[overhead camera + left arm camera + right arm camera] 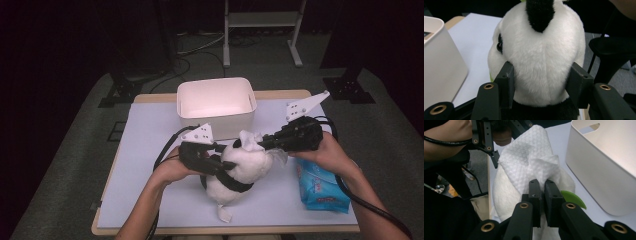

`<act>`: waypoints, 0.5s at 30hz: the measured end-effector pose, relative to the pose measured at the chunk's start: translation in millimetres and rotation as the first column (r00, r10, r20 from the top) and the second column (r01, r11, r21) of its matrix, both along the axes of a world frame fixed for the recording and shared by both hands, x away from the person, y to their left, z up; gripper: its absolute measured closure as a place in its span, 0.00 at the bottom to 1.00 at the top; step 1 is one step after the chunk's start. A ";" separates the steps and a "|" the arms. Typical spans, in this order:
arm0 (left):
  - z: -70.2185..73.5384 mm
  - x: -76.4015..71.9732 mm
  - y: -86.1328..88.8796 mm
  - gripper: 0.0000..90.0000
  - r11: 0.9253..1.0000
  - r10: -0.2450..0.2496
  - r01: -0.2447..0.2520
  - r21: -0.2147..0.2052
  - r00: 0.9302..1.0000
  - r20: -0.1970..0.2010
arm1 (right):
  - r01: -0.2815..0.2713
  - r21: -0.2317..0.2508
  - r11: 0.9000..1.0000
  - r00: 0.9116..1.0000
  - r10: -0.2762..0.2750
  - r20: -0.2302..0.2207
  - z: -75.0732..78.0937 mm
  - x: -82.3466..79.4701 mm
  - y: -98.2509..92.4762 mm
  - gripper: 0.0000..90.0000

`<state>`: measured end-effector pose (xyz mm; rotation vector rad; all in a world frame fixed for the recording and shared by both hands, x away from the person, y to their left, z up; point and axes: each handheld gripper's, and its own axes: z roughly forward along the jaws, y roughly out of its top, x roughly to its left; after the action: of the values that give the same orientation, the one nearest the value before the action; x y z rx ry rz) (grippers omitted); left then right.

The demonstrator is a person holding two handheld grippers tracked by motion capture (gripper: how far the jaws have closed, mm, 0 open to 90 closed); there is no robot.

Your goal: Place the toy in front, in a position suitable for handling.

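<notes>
A black-and-white panda plush (239,172) sits in the middle of the table, near the front. My left gripper (227,157) comes in from the left and is shut on its head. In the left gripper view the two pads (506,81) press into the white fur of the panda (539,55) from both sides. My right gripper (257,144) reaches in from the right, shut on a white wipe (248,140). In the right gripper view its jaws (543,187) pinch the crumpled wipe (529,160), which lies draped over the plush. A green piece (572,198) pokes out beside the wipe.
A white plastic bin (216,102) stands just behind the plush, close to both grippers. A blue pack of wipes (318,182) lies at the front right under the right forearm. A pale mat (145,145) covers the tabletop.
</notes>
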<state>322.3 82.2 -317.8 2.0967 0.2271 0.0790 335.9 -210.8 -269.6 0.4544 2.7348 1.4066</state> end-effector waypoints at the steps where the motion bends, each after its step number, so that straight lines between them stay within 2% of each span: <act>1: -0.5 -0.4 -1.5 0.52 1.000 -0.003 0.003 0.010 1.000 0.002 | 0.000 -0.004 1.000 1.000 0.000 0.000 0.1 0.1 0.3 0.93; 12: -2.8 -1.5 -7.4 0.50 1.000 -0.010 0.010 0.011 1.000 -0.004 | -0.040 -0.006 0.999 0.999 0.040 0.030 8.8 -4.0 13.9 0.93; 15: -4.0 -1.1 -7.0 0.50 1.000 -0.012 0.012 0.006 1.000 -0.007 | -0.041 -0.005 0.999 0.999 0.041 0.020 6.9 -3.2 12.8 0.93</act>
<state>321.2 75.2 -321.8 2.1045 0.2183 0.0651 332.7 -198.0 -262.7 0.3837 2.7464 1.4051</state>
